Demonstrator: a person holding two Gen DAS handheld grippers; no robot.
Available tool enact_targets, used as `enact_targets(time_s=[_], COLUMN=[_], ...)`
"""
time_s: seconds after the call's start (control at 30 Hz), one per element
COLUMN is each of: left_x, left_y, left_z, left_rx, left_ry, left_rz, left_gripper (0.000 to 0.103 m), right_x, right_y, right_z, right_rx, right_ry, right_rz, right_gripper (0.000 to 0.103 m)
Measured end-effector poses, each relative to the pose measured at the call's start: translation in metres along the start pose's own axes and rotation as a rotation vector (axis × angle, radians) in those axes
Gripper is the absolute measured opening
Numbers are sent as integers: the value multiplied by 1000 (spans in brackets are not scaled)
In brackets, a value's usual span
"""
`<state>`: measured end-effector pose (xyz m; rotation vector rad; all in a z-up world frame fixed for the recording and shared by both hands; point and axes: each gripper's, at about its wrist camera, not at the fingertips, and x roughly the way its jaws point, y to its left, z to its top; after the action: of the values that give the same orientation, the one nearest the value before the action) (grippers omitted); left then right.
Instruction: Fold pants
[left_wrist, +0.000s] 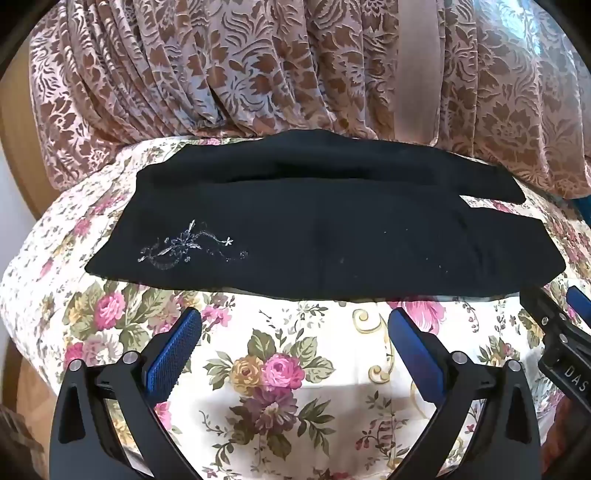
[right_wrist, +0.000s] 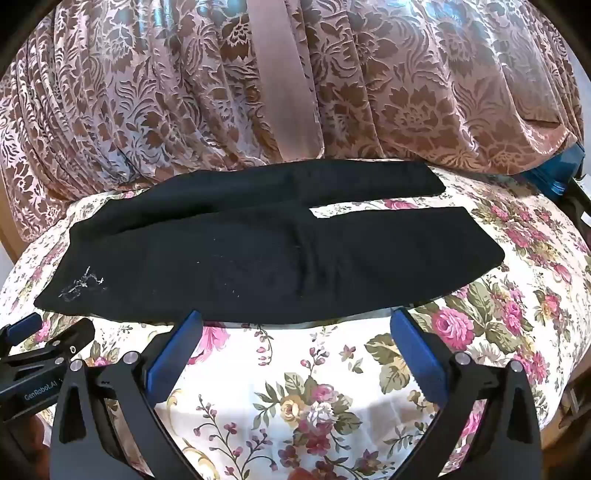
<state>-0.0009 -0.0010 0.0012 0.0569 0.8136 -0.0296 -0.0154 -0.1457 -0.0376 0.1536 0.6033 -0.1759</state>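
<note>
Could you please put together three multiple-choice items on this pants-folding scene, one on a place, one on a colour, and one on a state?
1. Where is the silver embroidery on the pants?
A. near their left end
B. near their right end
C. on the far leg's tip

2. What colour are the pants?
A. white
B. red
C. black

3. How does the left gripper stand?
A. shut on the pants
B. open, holding nothing
C. shut on the floral cloth

Answers: 1 A, the motif sits by the left edge in both views. 2 C, the fabric is black against the floral cloth. 3 B, its blue pads stand wide apart short of the pants.
</note>
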Motion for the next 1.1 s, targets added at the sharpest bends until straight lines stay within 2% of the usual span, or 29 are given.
enact_targets(time_s=[1.1], left_x=[7], left_y=[4], left_z=[-4], left_rx=[-13], left_ry=[25], left_rz=[-18], left_gripper=[100], right_x=[4], right_y=[1], right_z=[0], right_rx=[-4], right_ry=[18], right_rz=[-4], right_gripper=[101])
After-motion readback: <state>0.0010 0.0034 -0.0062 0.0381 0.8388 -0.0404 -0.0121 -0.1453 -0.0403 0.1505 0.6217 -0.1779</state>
